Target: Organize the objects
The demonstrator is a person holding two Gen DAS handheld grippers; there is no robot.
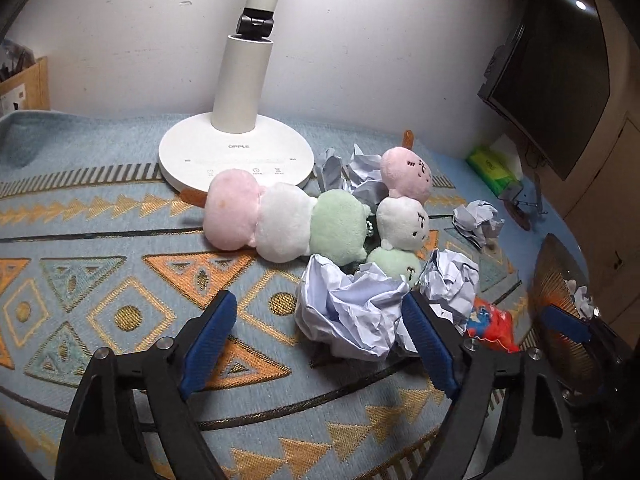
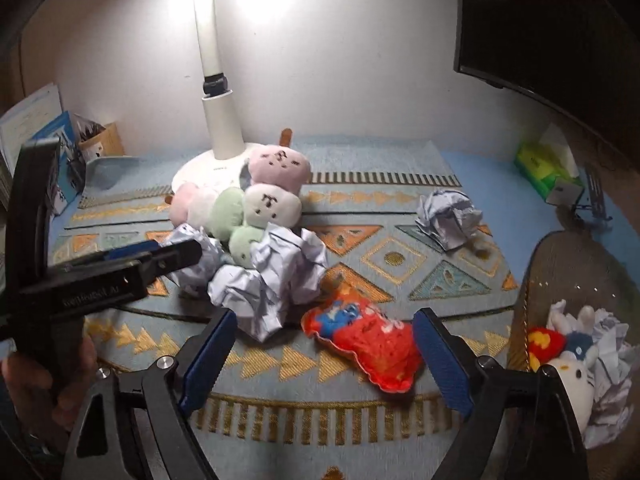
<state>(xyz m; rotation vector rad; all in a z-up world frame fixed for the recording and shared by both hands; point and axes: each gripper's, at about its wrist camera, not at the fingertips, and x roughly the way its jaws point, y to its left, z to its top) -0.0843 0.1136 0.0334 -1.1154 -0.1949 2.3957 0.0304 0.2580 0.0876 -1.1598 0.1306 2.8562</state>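
In the left wrist view my left gripper point(image 1: 320, 300) stands open around a large crumpled paper ball point(image 1: 348, 312). Its right finger point(image 1: 428, 344) is against the paper, and its left finger is well apart from it. Behind lie two pink, white and green plush skewers point(image 1: 280, 220), with more paper balls point(image 1: 452, 284) around them. In the right wrist view my right gripper point(image 2: 326, 316) is open over a red snack packet point(image 2: 368, 344), which lies between the fingers untouched. The left gripper point(image 2: 176, 254) reaches in from the left toward the paper heap point(image 2: 276, 280).
A white desk lamp point(image 1: 236, 152) stands at the back of the patterned blue mat. A dark mesh basket point(image 2: 560, 280) at the right holds plush toys and crumpled paper. A lone paper ball point(image 2: 448, 216), a green tissue pack point(image 2: 548, 172) and a monitor point(image 1: 552, 72) lie farther right.
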